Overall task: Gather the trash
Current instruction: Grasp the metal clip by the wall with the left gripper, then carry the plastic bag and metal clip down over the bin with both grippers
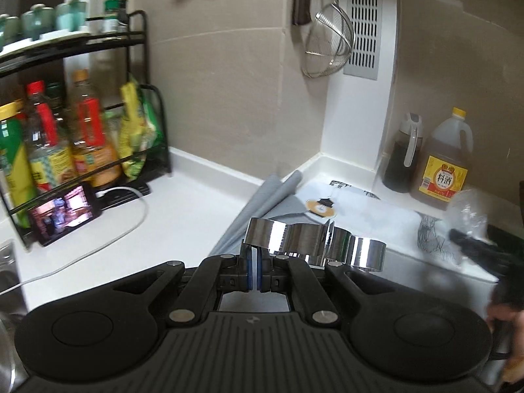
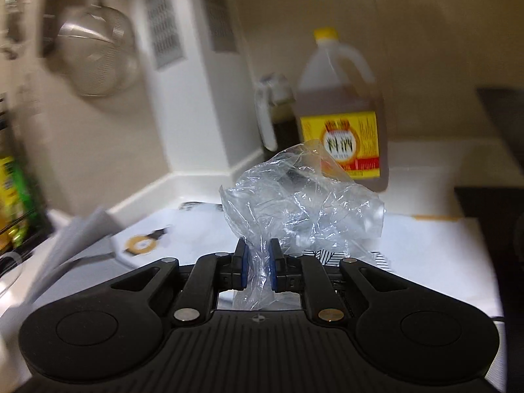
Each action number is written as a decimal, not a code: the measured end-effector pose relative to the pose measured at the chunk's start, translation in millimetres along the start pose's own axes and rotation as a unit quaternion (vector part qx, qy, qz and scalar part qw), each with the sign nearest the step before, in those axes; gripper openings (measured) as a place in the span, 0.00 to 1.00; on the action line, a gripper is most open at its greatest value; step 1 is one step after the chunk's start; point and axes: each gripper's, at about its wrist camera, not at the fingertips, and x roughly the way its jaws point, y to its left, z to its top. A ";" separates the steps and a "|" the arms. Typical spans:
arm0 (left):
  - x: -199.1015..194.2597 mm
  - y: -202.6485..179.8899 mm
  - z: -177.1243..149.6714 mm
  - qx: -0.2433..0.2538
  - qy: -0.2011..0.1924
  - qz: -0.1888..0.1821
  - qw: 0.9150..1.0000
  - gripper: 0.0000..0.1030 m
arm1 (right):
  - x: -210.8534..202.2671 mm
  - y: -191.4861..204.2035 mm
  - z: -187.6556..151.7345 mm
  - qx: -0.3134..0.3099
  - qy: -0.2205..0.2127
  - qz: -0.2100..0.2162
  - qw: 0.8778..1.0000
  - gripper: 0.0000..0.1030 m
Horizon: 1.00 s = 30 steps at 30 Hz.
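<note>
My left gripper [image 1: 256, 270] is shut on a shiny silver metal piece [image 1: 314, 245] made of joined round cups and holds it above the white counter [image 1: 183, 216]. My right gripper [image 2: 258, 270] is shut on a crumpled clear plastic bag [image 2: 301, 203] and holds it up over the counter. In the left wrist view the same bag [image 1: 468, 209] and the right gripper [image 1: 481, 249] show at the right edge. A black-and-white striped scrap [image 1: 429, 232] lies on the counter beside them.
A black rack [image 1: 82, 124] of sauce bottles and a phone [image 1: 65, 214] with a white cable stand at left. A cooking wine jug [image 1: 447, 163], [image 2: 344, 114] and a dark oil dispenser [image 1: 402, 157] stand in the corner. Grey rolled mats [image 1: 262, 203] and printed paper [image 1: 344, 203] lie on the counter. A strainer [image 1: 330, 46] hangs on the wall.
</note>
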 end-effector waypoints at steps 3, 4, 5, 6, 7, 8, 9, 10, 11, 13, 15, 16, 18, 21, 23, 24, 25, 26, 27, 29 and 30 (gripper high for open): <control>-20.7 12.3 -16.0 0.003 0.001 -0.002 1.000 0.02 | -46.5 5.8 -4.9 -0.025 -0.010 0.024 0.999 0.13; -28.5 16.0 -21.6 0.005 -0.001 -0.002 1.000 0.02 | -61.0 7.6 -7.2 -0.033 -0.010 0.033 0.999 0.13; -36.2 19.7 -27.2 0.004 -0.003 -0.003 1.000 0.02 | -74.9 9.2 -9.9 -0.040 -0.009 0.044 0.998 0.13; -43.1 23.0 -32.7 0.003 -0.003 -0.005 1.000 0.02 | -88.5 11.0 -12.3 -0.047 -0.009 0.054 0.997 0.13; -50.0 26.4 -38.2 0.002 -0.002 -0.007 1.000 0.02 | -101.7 13.0 -14.7 -0.055 -0.010 0.060 0.997 0.13; -56.9 29.3 -44.4 0.002 -0.002 -0.008 1.000 0.02 | -114.6 14.6 -17.0 -0.063 -0.011 0.065 0.996 0.13; -63.5 32.1 -50.9 0.003 -0.002 -0.008 1.000 0.02 | -127.1 15.6 -19.4 -0.070 -0.012 0.072 0.995 0.13; -70.0 34.8 -57.6 0.003 -0.001 -0.008 1.000 0.02 | -139.4 16.8 -22.1 -0.076 -0.012 0.078 0.994 0.13; -76.1 37.8 -64.3 0.002 0.001 -0.010 1.000 0.02 | -150.8 18.1 -25.0 -0.083 -0.011 0.083 0.993 0.13; -87.1 43.6 -79.0 0.000 0.006 -0.012 1.000 0.02 | -172.3 21.4 -31.5 -0.100 -0.010 0.093 0.991 0.13; -97.3 50.0 -95.0 -0.001 0.010 -0.013 1.000 0.02 | -192.3 25.0 -39.9 -0.117 -0.008 0.098 0.988 0.13; -101.5 53.0 -103.1 -0.002 0.014 -0.012 1.000 0.02 | -202.1 26.6 -44.6 -0.125 -0.006 0.101 0.987 0.13; -108.2 58.4 -119.5 -0.004 0.025 -0.012 1.000 0.02 | -216.8 29.6 -54.0 -0.135 0.008 0.110 0.985 0.13; -117.1 65.5 -144.5 -0.008 0.041 -0.013 0.999 0.02 | -235.2 35.7 -71.1 -0.146 0.041 0.129 0.980 0.13; -122.9 70.1 -160.9 -0.011 0.048 -0.011 0.999 0.02 | -243.4 42.4 -84.6 -0.155 0.065 0.142 0.975 0.13; -125.3 72.5 -168.7 -0.016 0.053 -0.011 0.998 0.02 | -246.8 46.2 -91.6 -0.162 0.075 0.148 0.973 0.13; -127.1 74.6 -175.3 -0.020 0.058 -0.012 0.998 0.02 | -250.6 50.5 -99.6 -0.170 0.085 0.153 0.970 0.13; -129.1 76.8 -182.4 -0.025 0.062 -0.012 0.998 0.02 | -253.1 54.7 -107.5 -0.177 0.096 0.158 0.967 0.13; -131.4 78.5 -189.5 -0.027 0.065 -0.011 0.997 0.02 | -254.7 59.0 -115.0 -0.183 0.108 0.164 0.963 0.13; -135.7 80.7 -200.8 -0.030 0.069 -0.011 0.997 0.02 | -257.0 68.4 -129.4 -0.192 0.130 0.174 0.957 0.13; -137.5 81.8 -205.8 -0.031 0.071 -0.011 0.997 0.02 | -258.1 72.8 -136.2 -0.196 0.140 0.179 0.954 0.13</control>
